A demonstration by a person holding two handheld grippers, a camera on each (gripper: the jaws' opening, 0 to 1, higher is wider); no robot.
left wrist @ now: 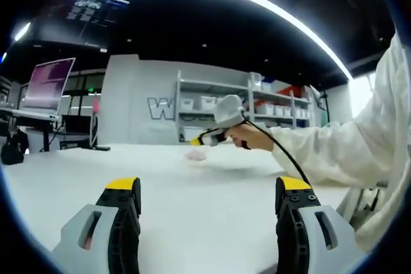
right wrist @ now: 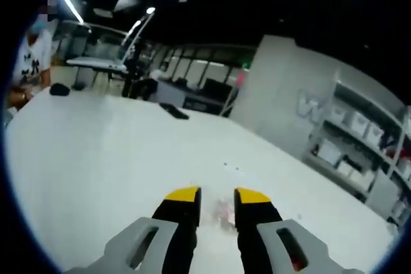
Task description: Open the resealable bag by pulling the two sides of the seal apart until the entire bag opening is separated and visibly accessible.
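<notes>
A small pinkish resealable bag (left wrist: pixel 194 155) lies on the white table (left wrist: pixel 192 222), far out from my left gripper (left wrist: pixel 208 185), whose jaws stand wide open with nothing between them. A hand in a white sleeve (left wrist: pixel 359 145) holds my right gripper (left wrist: pixel 196 140) just above the bag, tips pointing down at it. In the right gripper view the bag (right wrist: pixel 223 213) shows blurred through the narrow gap between the right gripper's (right wrist: pixel 218 195) yellow-tipped jaws, which stand slightly apart. I cannot tell whether they touch it.
Shelves with white bins (left wrist: pixel 212 104) stand behind the table, and a monitor (left wrist: pixel 48 85) sits on a desk at the left. On the table's far side lie a dark object (right wrist: pixel 59 89) and a flat black item (right wrist: pixel 173 111), near a person (right wrist: pixel 29 62).
</notes>
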